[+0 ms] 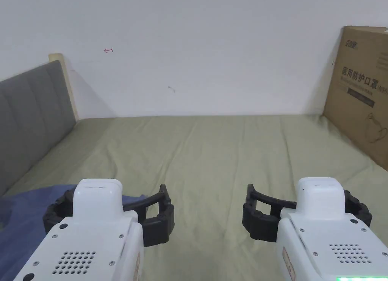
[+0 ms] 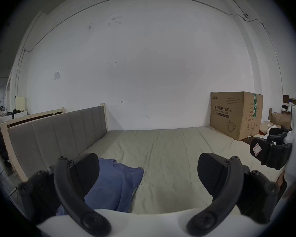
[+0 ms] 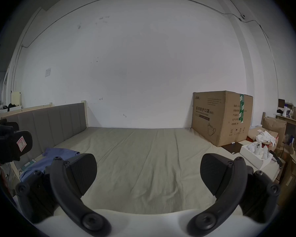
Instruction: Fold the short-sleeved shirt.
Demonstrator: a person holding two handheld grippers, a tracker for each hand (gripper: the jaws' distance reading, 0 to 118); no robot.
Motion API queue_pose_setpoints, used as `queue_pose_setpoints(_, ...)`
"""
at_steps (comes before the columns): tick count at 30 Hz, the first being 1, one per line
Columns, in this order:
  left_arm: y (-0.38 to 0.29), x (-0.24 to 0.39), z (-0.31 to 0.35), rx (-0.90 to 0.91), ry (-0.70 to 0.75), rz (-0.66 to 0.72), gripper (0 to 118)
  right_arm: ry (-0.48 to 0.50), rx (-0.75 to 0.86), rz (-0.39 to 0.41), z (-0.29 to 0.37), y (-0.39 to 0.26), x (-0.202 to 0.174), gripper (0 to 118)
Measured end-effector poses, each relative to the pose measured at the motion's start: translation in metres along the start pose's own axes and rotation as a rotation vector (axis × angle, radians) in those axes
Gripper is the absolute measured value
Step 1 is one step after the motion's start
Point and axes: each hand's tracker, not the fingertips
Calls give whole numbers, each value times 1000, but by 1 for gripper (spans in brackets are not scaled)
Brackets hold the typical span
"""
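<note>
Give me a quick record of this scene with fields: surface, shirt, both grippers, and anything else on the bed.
surface: bed with an olive-green sheet, grey headboard at the left
shirt: blue shirt lying loose near the headboard side, not yet folded
left gripper: jaws open, holding nothing, above the shirt's edge
right gripper: jaws open, holding nothing, above bare sheet
other: cardboard box at the far right, against the wall

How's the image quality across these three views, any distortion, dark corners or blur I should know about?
Head view: even, soft light, straight lines, the bed sheet sharp. Left gripper view: strong fisheye bending the wall, black corners, the blue shirt dimmer but clear. Right gripper view: same fisheye and dark corners, the cardboard box bowed, no glare.
</note>
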Motion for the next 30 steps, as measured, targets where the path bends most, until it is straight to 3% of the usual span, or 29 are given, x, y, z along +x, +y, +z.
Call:
queue_pose_setpoints(7,0,1,-2,-22,-5,-16,116,-2,-20,-10,-3,-3,-1,118)
queue_pose_setpoints(10,2,-2,-3,-10,-13,26,116,-34,-6,71,-4,1,-8,118)
queue_pose_setpoints(12,4,-10,-3,3,-57,147,116,-61,-1,159,-5,4,-18,118)
queue_pose_setpoints(15,-5,-31,-5,54,-149,512,116,-102,33,428,-5,4,-43,118)
queue_pose_setpoints(19,-50,-59,-18,43,-222,1137,116,-90,127,927,1,-19,-77,118)
queue_pose_setpoints(21,-69,-60,-23,17,-196,1239,116,-72,156,1130,4,-36,-88,118)
queue_pose_setpoints(23,-81,-61,-27,-34,-185,1264,116,-13,141,1224,5,-50,-92,118)
queue_pose_setpoints(25,-81,-59,-30,-61,-162,1221,116,29,106,1179,2,-55,-96,118)
queue_pose_setpoints(27,-70,-59,-32,-86,-139,1139,116,43,67,1085,1,-51,-93,118)
queue_pose_setpoints(30,-35,-50,-31,-80,-101,818,117,23,51,759,-4,-27,-83,118)
